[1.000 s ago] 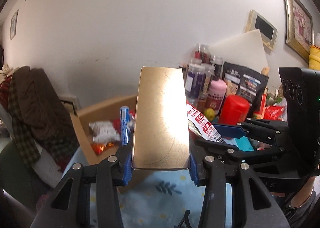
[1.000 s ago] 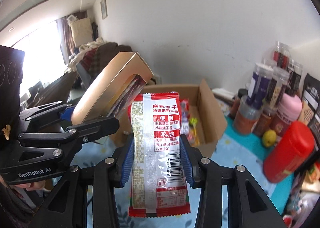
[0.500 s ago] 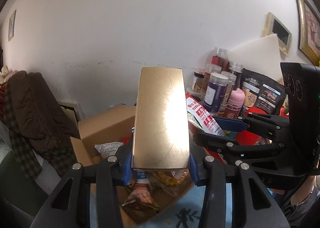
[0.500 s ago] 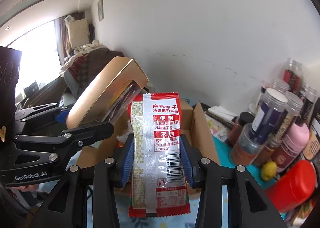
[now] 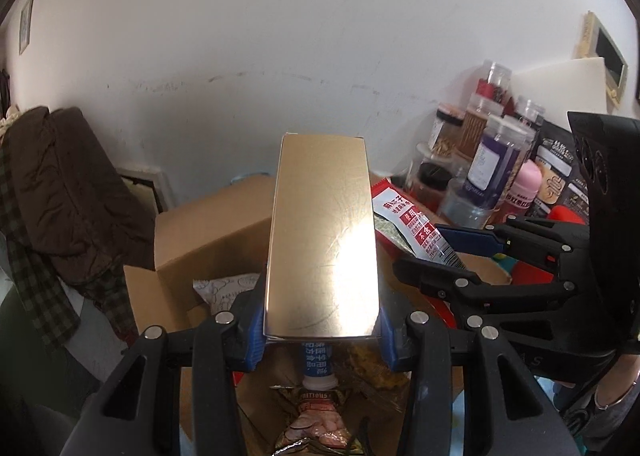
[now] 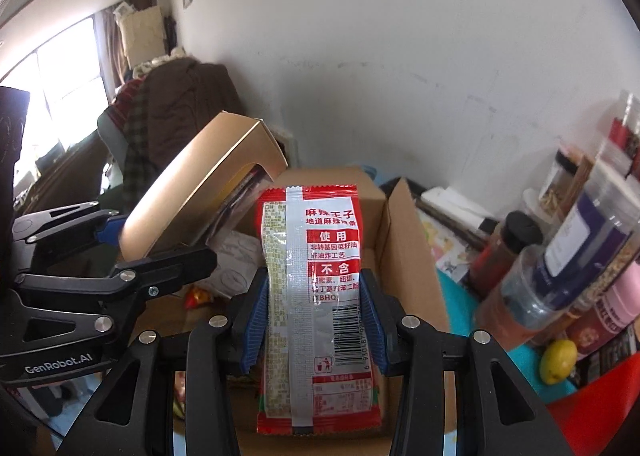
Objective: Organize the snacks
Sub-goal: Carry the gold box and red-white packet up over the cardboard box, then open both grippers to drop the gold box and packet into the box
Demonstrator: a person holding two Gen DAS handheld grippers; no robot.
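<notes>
Both of my hands have moved closer to the cardboard box [image 6: 404, 240], which now sits right under them. My left gripper [image 5: 320, 330] squeezes a shiny gold box [image 5: 322, 240]. My right gripper [image 6: 314, 322] squeezes a red snack packet [image 6: 316, 296] with Chinese writing, "TBHQ" and a barcode. Only the right view shows "GenRobot.AI" on the left gripper. Only the left view shows a wrapper reading "RITIOUS" below.

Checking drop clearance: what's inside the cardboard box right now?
In the cardboard box: a white patterned packet, a small red-yellow wrapper and loose snack packs at the near end. The gold box and red packet cover the rest.
</notes>
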